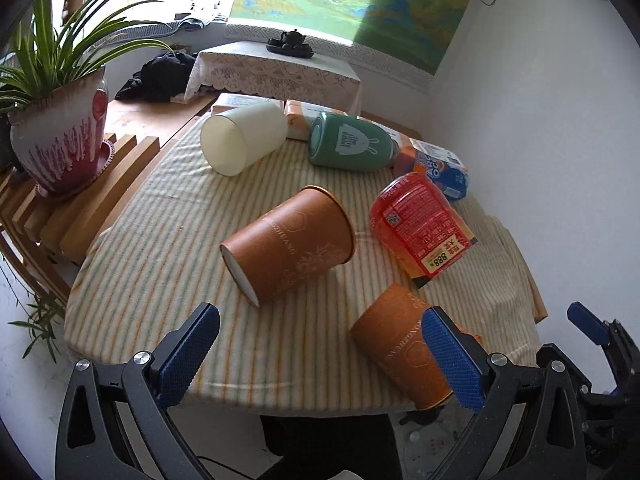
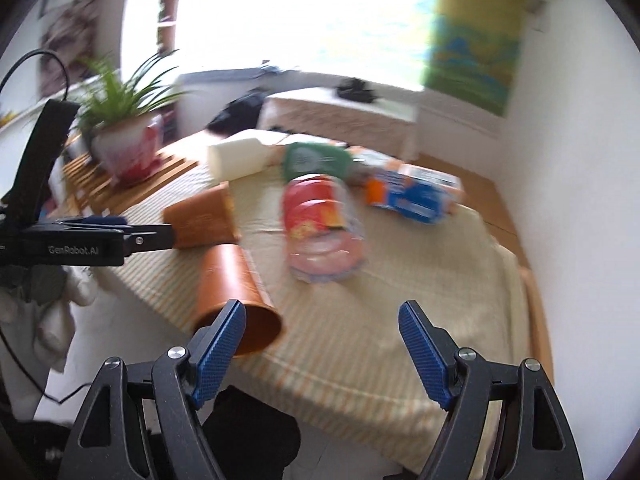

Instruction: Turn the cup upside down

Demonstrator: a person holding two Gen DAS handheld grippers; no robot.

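Jaws apart over striped tablecloth (image 1: 168, 240), sunlit room.

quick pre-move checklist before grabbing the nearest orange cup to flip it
1. Left hand-held gripper open and free: ok, nothing between its pads.
2. Right hand-held gripper open and free: ok.
3. Nearest orange cup in reach: ok, it lies on its side at the table's near edge, by the left gripper's right pad.
4. Cup secure on the striped cloth: not ok, its open end reaches the edge.
5. Second orange cup out of the way: ok, lying apart, farther in.
6. Right wrist view sharp enough to aim: not ok, blurred.
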